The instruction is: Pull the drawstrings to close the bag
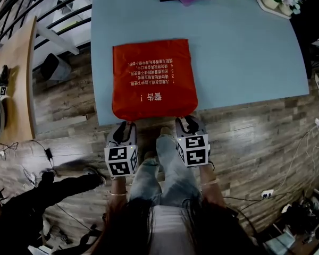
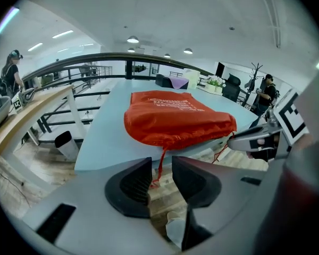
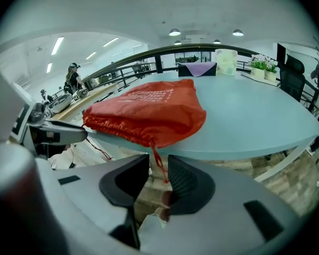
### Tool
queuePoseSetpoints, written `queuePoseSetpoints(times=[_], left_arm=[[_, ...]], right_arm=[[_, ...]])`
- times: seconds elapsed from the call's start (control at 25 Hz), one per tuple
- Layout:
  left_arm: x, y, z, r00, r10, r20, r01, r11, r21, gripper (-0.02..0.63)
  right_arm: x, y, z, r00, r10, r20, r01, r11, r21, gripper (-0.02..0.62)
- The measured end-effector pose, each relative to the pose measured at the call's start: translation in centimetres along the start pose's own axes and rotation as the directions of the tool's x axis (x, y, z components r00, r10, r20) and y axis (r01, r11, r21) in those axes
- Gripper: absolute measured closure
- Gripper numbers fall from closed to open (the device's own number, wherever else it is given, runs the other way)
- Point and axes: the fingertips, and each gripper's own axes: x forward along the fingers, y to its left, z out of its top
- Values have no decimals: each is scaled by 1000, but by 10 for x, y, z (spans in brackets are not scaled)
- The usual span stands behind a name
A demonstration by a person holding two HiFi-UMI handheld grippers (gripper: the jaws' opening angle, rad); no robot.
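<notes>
**A:** How do the tongs stand?

**B:** Both are spread. The left gripper (image 2: 161,168) has the left string (image 2: 164,154) hanging loose in its gap. The right gripper (image 3: 158,170) has the right string (image 3: 156,158) the same way, with nothing pinched.

**A:** And the bag?

**B:** The red bag (image 1: 153,78) lies on the blue table (image 1: 239,47), its gathered mouth at the near edge.

**A:** Which step is this?

**B:** Lining up, I'd say. Next, close on both strings, then pull them away from the mouth.
</notes>
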Motion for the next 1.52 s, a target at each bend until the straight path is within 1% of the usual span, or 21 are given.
queuePoseSetpoints(times=[0.12,0.24,0.32,0.44,0.6,0.84,1.24,1.52], left_arm=[[1,2,0,998,68,17,-68,998,5,482],[1,8,1,988,152,36,-152,988,2,540],[1,10,0,984,175,45,-175,985,6,555],[0,11,0,983,178,50,-180,983,25,571],[-2,11,3,981,186,61,-190,979,69,583],[-10,19,12,977,195,87,-201,977,67,586],[-20,24,12,974,208,86,-214,975,62,586],[-23,30,17,972,218,89,-223,973,56,586]], right_arm=[[4,0,3,1000,-1,8,0,1000,11,488],[6,3,5,1000,2,15,-2,1000,7,488],[6,4,5,1000,-1,19,1,1000,-1,489],[5,3,5,999,-24,28,25,1000,-18,535],[-1,2,7,998,-36,46,38,999,-32,561],[-11,-4,9,997,-46,67,49,998,-33,565],[-24,-7,9,993,-85,85,85,996,0,566],[-30,-14,13,991,-96,95,95,995,23,566]])
